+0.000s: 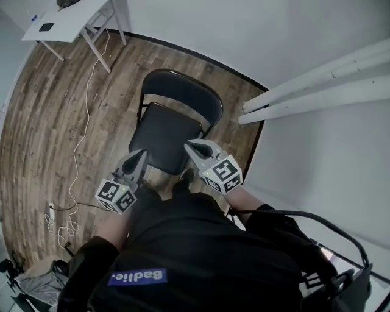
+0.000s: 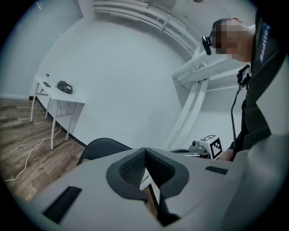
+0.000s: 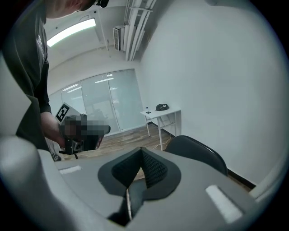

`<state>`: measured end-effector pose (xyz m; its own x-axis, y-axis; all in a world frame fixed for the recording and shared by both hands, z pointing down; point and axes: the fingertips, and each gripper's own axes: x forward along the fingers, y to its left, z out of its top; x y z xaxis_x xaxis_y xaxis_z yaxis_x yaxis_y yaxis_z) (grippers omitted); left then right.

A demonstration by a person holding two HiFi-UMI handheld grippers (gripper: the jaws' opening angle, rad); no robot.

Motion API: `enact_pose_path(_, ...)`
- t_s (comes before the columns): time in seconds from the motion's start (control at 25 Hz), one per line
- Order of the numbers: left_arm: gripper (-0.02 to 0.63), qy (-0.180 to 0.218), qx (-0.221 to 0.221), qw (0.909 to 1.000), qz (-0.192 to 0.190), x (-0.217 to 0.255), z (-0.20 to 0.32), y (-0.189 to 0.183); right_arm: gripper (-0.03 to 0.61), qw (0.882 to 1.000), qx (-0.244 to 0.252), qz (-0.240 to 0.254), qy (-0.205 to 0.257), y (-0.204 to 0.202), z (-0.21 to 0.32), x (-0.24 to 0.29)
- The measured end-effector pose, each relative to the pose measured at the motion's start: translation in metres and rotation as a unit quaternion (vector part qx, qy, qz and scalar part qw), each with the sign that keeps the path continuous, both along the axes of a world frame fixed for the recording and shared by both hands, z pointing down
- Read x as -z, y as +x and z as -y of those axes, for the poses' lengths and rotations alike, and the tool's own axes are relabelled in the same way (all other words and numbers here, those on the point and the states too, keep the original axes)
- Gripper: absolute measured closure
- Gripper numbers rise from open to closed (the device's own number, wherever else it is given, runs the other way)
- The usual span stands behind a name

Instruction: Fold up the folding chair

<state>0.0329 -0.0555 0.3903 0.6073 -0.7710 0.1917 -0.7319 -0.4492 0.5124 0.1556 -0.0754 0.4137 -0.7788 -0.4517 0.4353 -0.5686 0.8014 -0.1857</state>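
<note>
A black folding chair stands unfolded on the wood floor, its seat flat and its rounded backrest toward the wall. My left gripper hovers over the seat's front left part, jaws shut with nothing between them. My right gripper hangs over the seat's front right edge, likewise shut and empty. The chair's backrest shows just above the shut pads in the left gripper view. It shows again as a dark backrest to the right in the right gripper view.
A white table stands at the far left, with a white cable trailing across the floor to a power strip. White pipes run along the wall on the right. A dark bag lies at bottom left.
</note>
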Motion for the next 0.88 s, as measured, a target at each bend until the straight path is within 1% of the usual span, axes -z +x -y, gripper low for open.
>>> enact_pose_path(0.12, 0.608, -0.018, 0.019, 0.9993, -0.028, -0.02, 0.001, -0.001, 0.575, 1.0, 0.006, -0.02, 0.0, 0.009, 0.014, -0.011)
enact_pose_path(0.24, 0.609, -0.032, 0.032, 0.9973, -0.059, -0.037, 0.0, -0.008, 0.575, 0.999, 0.002, -0.045, 0.001, 0.009, 0.028, -0.017)
enact_pose_path(0.36, 0.607, -0.05, 0.043, 0.9955, -0.067, -0.058, 0.002, -0.017, 0.572, 0.997, -0.005, -0.076, 0.006, 0.009, 0.045, -0.023)
enact_pose_path(0.56, 0.607, -0.073, 0.037, 0.9922, -0.094, -0.1, 0.005, -0.032, 0.52, 0.993, -0.016, -0.117, 0.009, 0.004, 0.08, -0.031)
enact_pose_path(0.68, 0.607, -0.092, 0.034, 0.9892, -0.109, -0.126, 0.006, -0.048, 0.498, 0.987, -0.023, -0.155, 0.018, 0.003, 0.104, -0.039)
enact_pose_path(0.88, 0.606, -0.105, 0.036, 0.9877, -0.11, -0.167, 0.008, -0.074, 0.449, 0.979, -0.041, -0.198, 0.013, 0.011, 0.138, -0.054)
